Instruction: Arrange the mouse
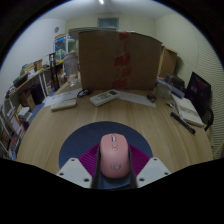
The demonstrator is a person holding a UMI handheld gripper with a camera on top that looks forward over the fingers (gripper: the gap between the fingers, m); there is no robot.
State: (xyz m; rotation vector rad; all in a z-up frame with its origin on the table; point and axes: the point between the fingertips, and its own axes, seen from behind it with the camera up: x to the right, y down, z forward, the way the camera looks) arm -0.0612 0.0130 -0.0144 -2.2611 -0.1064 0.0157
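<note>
A pink computer mouse [114, 155] sits between my gripper's [114, 172] two fingers, its nose pointing away from me. The magenta pads [90, 161] press against both of its sides, so the gripper is shut on it. The mouse is over a round dark blue-grey mouse mat [76, 141] that lies on the wooden table [150, 122] at its near edge. I cannot tell whether the mouse touches the mat or hangs just above it.
A large cardboard box [118, 58] stands at the table's far side. Ahead of it lie a white keyboard-like device [103, 97] and papers [63, 102]. A dark screen [199, 92], a book [187, 109] and a pen [182, 122] are to the right. Shelves [24, 98] stand to the left.
</note>
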